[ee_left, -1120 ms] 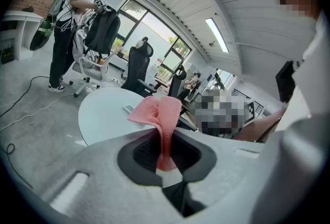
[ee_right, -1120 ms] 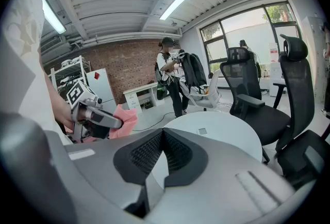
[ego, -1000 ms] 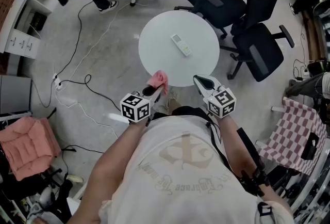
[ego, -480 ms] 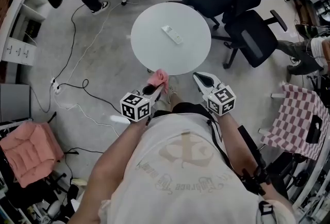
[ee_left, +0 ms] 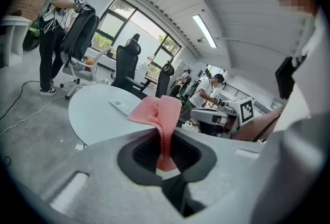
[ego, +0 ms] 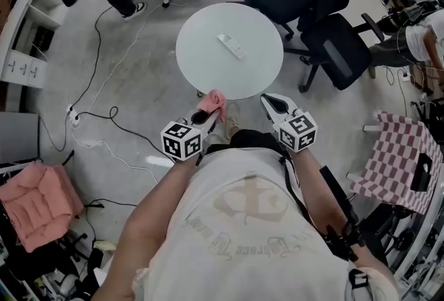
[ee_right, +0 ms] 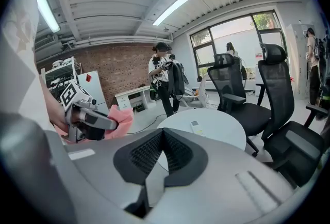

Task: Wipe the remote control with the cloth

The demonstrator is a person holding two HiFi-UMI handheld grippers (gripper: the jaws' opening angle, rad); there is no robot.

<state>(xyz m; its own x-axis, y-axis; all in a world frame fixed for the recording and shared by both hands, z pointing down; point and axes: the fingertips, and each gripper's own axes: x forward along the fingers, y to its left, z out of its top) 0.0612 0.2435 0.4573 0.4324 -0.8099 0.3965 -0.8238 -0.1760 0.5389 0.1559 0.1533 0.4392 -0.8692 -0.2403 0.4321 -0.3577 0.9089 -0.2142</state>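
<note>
A white remote control (ego: 232, 45) lies near the middle of the round white table (ego: 201, 64); it also shows in the left gripper view (ee_left: 121, 107) and the right gripper view (ee_right: 196, 128). My left gripper (ego: 205, 112) is shut on a pink cloth (ego: 212, 102), which sticks up from between its jaws (ee_left: 164, 122) just short of the table's near edge. My right gripper (ego: 269, 104) is shut with nothing in it, held beside the left one and pointing at the table (ee_right: 206, 130).
Black office chairs (ego: 333, 50) stand right of and behind the table. Cables (ego: 104, 112) run over the grey floor at left. A checkered cloth (ego: 399, 168) lies at right, a pink cushion (ego: 35, 202) at lower left. People stand at the back (ee_left: 56, 32).
The table and remote have shifted up and left in the head view as the person moved. Both grippers keep their pose, the left still shut on the cloth.
</note>
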